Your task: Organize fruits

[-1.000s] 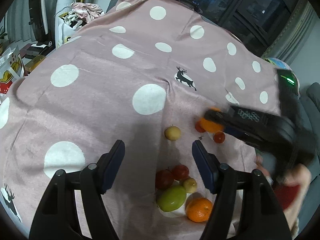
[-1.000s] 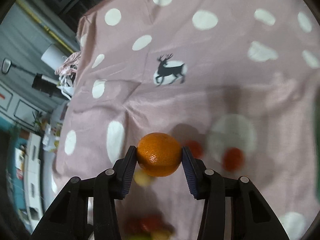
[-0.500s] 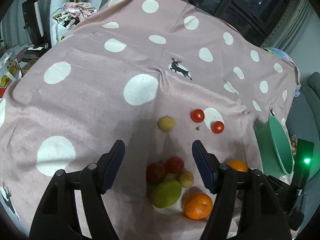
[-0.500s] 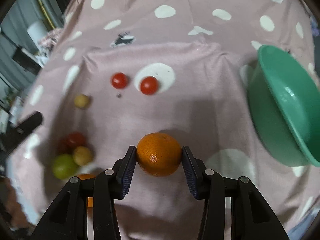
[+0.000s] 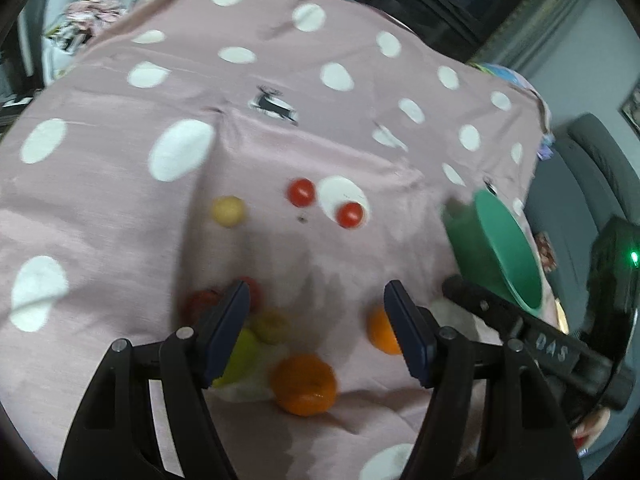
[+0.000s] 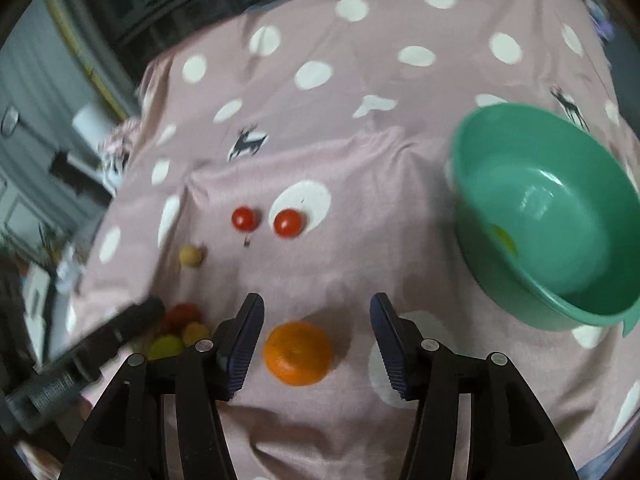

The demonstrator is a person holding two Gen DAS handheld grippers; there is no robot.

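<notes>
right wrist view: the right gripper (image 6: 316,334) has its jaws spread wide, with an orange (image 6: 298,353) lying on the pink dotted cloth (image 6: 360,168) between the blue pads (image 6: 244,340), touching neither; the orange sits nearer the left-hand pad; two cherry tomatoes (image 6: 266,221) lie side by side farther up the cloth, one of them on the edge of a white dot; a small yellow fruit (image 6: 190,256) rests to their lower left; a green bowl (image 6: 500,148) stands tilted at the right, something yellowish blurred inside it; at the lower left a huddle of red, yellow and green fruit (image 6: 178,330) shows beside the dark body of the other tool.

left wrist view: the left gripper (image 5: 318,322) is also apart and holds nothing; a second orange (image 5: 304,384) lies on the cloth between and below its pads; the released orange (image 5: 382,330) is partly hidden behind the right-hand pad; a green fruit (image 5: 240,354), a small yellow one and two red ones cluster by the left-hand pad, blurred; the two cherry tomatoes (image 5: 324,202) and the small yellow fruit (image 5: 228,211) lie farther out; the green bowl (image 5: 508,248) sits at the right, near the right gripper's black body (image 5: 520,328).
</notes>
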